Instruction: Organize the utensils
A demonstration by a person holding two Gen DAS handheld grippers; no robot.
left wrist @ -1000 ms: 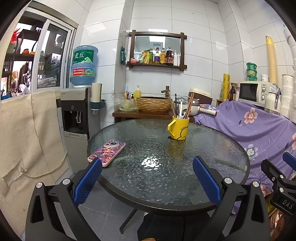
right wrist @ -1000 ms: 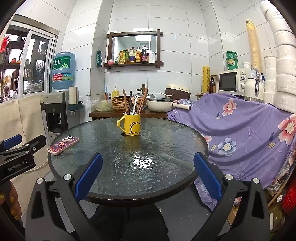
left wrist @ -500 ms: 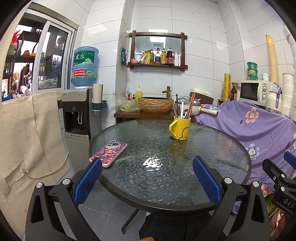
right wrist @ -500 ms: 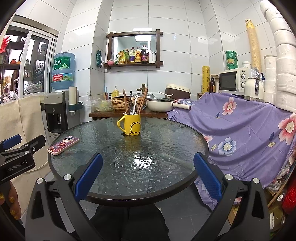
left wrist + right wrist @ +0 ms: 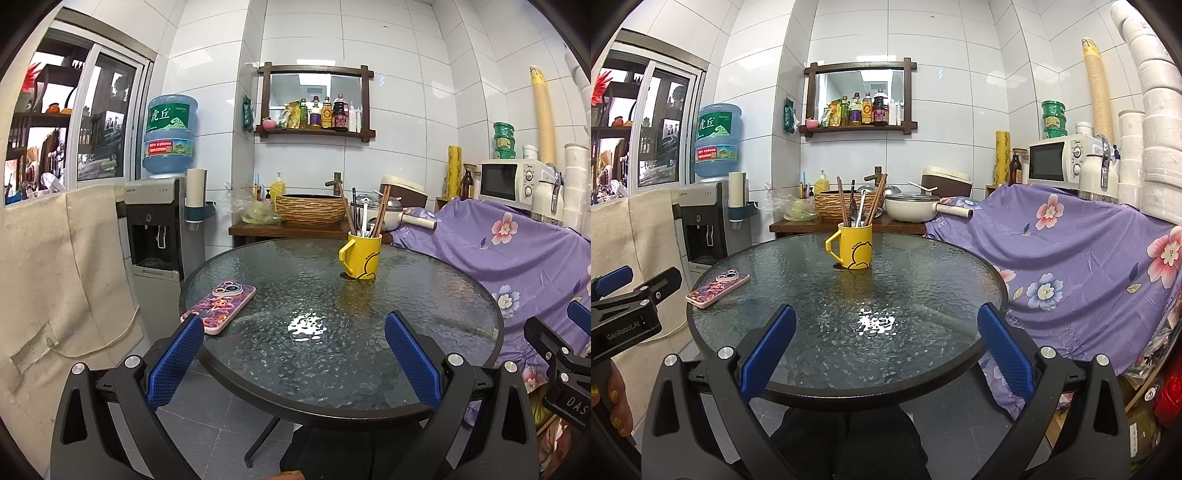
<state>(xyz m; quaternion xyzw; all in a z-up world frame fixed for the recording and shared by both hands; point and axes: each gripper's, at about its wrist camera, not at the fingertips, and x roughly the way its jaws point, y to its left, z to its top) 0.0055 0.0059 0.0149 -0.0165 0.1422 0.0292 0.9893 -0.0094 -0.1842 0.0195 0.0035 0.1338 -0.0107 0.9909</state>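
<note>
Both grippers are hovering off the near edge of the round glass table (image 5: 798,384), jaws spread wide, nothing held. The yellow mug (image 5: 854,246) is standing upright past the table's middle, well ahead of both. From the right gripper (image 5: 885,345) it is sitting almost dead ahead, only slightly left of the centreline between the pads; from the left gripper (image 5: 294,356) the same yellow mug (image 5: 360,255) is lying ahead and off to the right. So the right gripper is looking the better lined up, probably the one to reach. The utensils (image 5: 858,206), wooden chopsticks plus what look like a dark-handled piece and a metal one, are poking up out of the mug, long axes near vertical and fanning outward a bit, so a grab likely means closing across a shaft from the side or above. A phone (image 5: 218,302) in a cartoon case is lying flat just ahead-left of the left gripper, near its left pad, well apart from the mug.
</note>
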